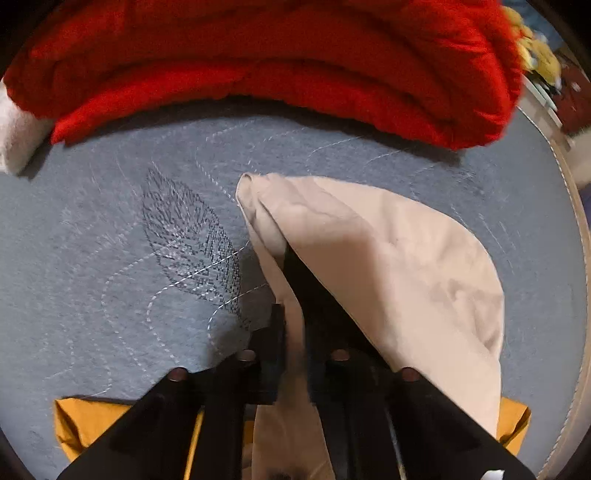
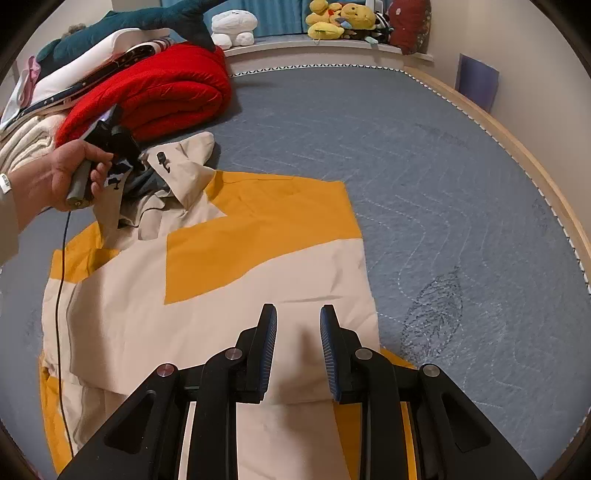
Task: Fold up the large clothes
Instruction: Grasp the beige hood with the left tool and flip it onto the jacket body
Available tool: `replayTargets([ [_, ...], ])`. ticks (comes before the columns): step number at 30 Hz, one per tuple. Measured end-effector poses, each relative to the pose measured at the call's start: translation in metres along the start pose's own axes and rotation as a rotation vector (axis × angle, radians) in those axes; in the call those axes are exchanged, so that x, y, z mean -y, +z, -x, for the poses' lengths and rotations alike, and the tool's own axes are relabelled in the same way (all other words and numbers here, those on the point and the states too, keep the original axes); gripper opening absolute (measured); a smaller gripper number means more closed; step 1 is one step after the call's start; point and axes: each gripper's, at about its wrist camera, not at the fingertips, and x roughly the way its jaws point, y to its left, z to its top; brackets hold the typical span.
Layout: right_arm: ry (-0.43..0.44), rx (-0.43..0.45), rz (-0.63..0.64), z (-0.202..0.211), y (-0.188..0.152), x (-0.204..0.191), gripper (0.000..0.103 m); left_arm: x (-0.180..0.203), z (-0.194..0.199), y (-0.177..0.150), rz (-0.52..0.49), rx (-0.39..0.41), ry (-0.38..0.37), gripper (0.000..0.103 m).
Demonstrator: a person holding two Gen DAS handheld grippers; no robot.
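Note:
A beige and yellow jacket [image 2: 229,280] lies spread on the grey-blue bed [image 2: 443,184]. My left gripper [image 1: 291,295] is shut on the jacket's beige hood [image 1: 388,258] and holds it lifted above the bed; beige cloth drapes over its right finger. In the right wrist view the left gripper [image 2: 122,162] is at the jacket's collar end, held by a hand. My right gripper [image 2: 298,314] is open and empty, just above the jacket's beige lower part.
A folded red blanket [image 1: 277,62] lies close ahead of the hood, also seen in the right wrist view [image 2: 166,96]. White and beige bedding [image 2: 33,140] is stacked left. Plush toys [image 2: 340,18] line the far ledge. A black cable [image 2: 61,295] crosses the jacket.

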Motion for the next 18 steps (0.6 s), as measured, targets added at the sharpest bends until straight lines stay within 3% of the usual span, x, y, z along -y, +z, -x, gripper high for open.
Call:
replayTargets([
  [2,0.003,0.004,0.002,0.002,0.0,0.001,0.026,0.007,0.025,-0.01,-0.062,0.048,-0.005,0.003],
  [6,0.002,0.017,-0.014,0.009,0.001,0.007,0.026,0.02,0.117,-0.063,-0.204,0.223,-0.116,0.002],
  [10,0.018,0.038,-0.046,0.02,0.003,0.013,0.026,0.03,0.206,-0.189,-0.475,0.406,-0.172,0.002],
  [12,0.035,0.054,-0.058,0.027,0.003,0.014,0.026,0.014,0.219,-0.261,-0.516,0.402,-0.222,0.004],
  [14,0.049,0.072,-0.063,0.034,0.003,0.016,0.026,-0.011,0.21,-0.335,-0.514,0.326,-0.244,0.005],
  [16,0.067,0.093,-0.068,0.04,0.003,0.016,0.026,-0.036,0.202,-0.384,-0.455,0.277,-0.25,0.006],
  [18,0.083,0.112,-0.077,0.045,0.002,0.015,0.026,-0.061,0.2,-0.412,-0.36,0.247,-0.26,0.006],
])
